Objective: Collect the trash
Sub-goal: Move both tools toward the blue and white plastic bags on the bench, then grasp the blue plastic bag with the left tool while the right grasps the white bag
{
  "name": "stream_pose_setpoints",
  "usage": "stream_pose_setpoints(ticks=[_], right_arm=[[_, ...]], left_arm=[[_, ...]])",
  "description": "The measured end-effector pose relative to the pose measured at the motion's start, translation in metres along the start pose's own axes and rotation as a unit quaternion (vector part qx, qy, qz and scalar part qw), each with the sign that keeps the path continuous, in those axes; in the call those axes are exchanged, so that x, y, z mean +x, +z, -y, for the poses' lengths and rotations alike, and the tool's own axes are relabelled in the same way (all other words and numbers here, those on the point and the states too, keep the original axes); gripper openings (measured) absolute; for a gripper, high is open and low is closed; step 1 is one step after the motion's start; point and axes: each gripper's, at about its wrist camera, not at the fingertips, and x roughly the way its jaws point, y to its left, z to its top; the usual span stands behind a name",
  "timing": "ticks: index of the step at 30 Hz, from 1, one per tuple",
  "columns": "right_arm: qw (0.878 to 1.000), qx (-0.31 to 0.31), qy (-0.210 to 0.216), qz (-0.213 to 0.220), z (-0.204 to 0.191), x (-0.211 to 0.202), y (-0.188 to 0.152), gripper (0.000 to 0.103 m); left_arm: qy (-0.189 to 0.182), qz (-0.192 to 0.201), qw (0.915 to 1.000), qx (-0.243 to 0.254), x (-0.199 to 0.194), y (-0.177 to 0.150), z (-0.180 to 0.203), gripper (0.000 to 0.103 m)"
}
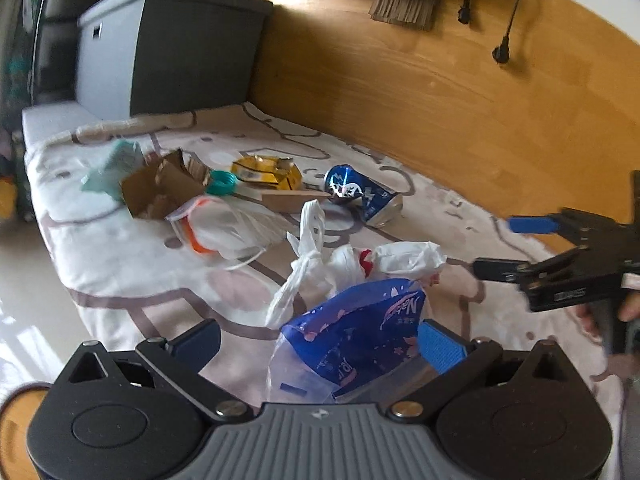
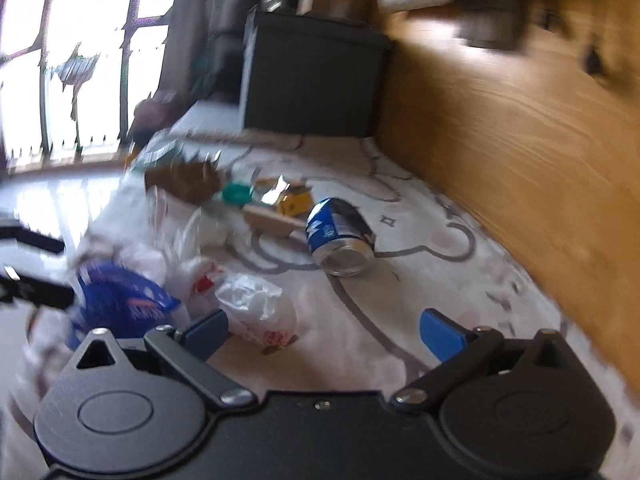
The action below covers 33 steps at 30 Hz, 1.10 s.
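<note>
Trash lies on a pale patterned rug. A blue and clear plastic bag sits between the fingers of my open left gripper; I cannot tell if they touch it. Beyond it lie a crumpled white plastic bag, a white mesh bag with orange trim, a dented blue can, a torn brown carton, a teal ring and a yellow wrapper. My right gripper is open and empty at the right; its own view shows it just right of the white bag, the can ahead.
A dark storage box stands at the rug's far end. A wooden floor runs along the right side, with black cables and plugs hanging over it. A bright window is at the left in the right wrist view.
</note>
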Motion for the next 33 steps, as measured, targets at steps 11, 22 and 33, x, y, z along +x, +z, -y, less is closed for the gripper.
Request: stream_pose_setpoints(ticks=[11, 22, 33], right_arm=[[0.985, -0.140, 0.083, -0.062, -0.030, 0.052, 0.019, 0.061], [0.993, -0.073, 0.043, -0.081, -0.033, 0.035, 0.013, 0.027], [0.986, 0.088, -0.084, -0.116, -0.013, -0.031, -0.022, 0.026]], left_arm=[[-0.046, -0.027, 0.9982, -0.027, 0.019, -0.005, -0.020, 0.084], [-0.078, -0.034, 0.9939, -0.070, 0.030, -0.014, -0.031, 0.071], [-0.135, -0.035, 0.9887, -0.054, 0.010, -0.021, -0.006, 0.067]])
